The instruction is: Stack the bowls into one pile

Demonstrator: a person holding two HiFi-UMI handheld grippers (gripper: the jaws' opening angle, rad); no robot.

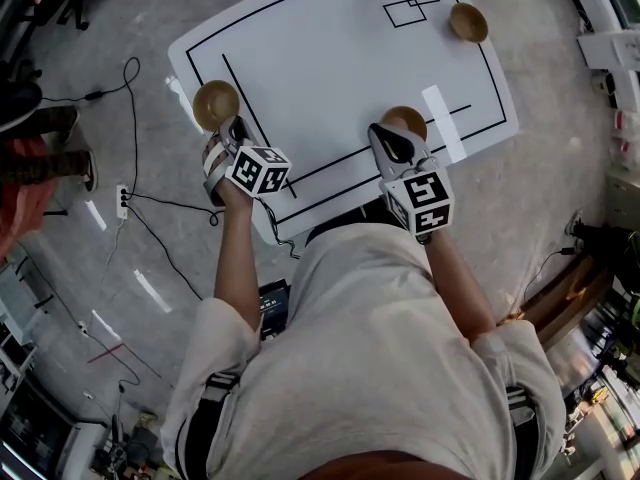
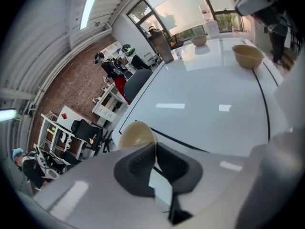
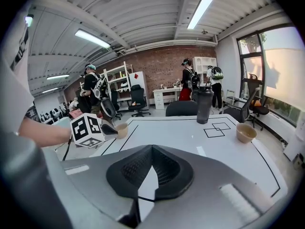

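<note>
Your left tongs are clamped on the rim of a bowl, your right tongs pressed together on nothing, so carry that bowl level from left of the middle bowl, centre it above, release low; the third bowl sits far beyond it.

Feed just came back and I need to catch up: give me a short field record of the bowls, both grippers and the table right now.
table: white, black line markings
bowls: three, tan, all apart, none stacked
left bowl: at the table's left edge
middle bowl: near edge, just ahead of the right gripper
far bowl: far right corner, alone
left gripper: jaws closed on the left bowl's rim
right gripper: jaws together, holding nothing
dark tumbler: upright at the far edge
</note>
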